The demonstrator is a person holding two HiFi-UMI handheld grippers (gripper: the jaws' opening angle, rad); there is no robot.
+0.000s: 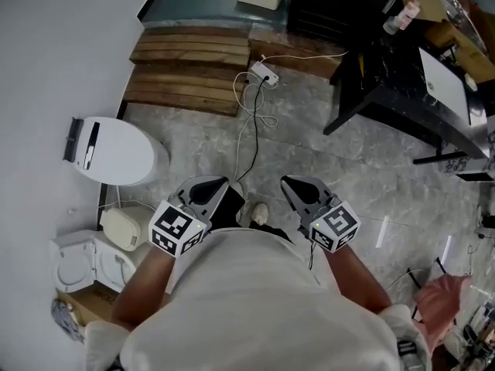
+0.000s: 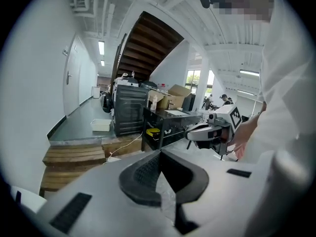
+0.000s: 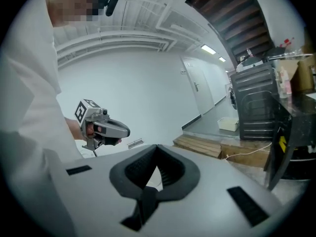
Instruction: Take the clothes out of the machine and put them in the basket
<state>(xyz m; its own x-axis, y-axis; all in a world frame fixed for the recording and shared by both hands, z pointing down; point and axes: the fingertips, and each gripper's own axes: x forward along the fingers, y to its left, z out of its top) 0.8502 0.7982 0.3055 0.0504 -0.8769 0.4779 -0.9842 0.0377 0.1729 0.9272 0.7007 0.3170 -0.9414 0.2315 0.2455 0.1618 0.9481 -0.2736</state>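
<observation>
The left gripper point(image 1: 207, 185) and the right gripper point(image 1: 298, 185) each have their jaws pressed together, empty.

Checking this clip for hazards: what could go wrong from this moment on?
1. A white cable runs from the power strip across the floor toward the person's shoe: a trip risk.
2. The wooden steps lie ahead: a possible stumble.
3. The left gripper and right gripper are both shut and empty; they must open before any grab, or it may fail.
</observation>
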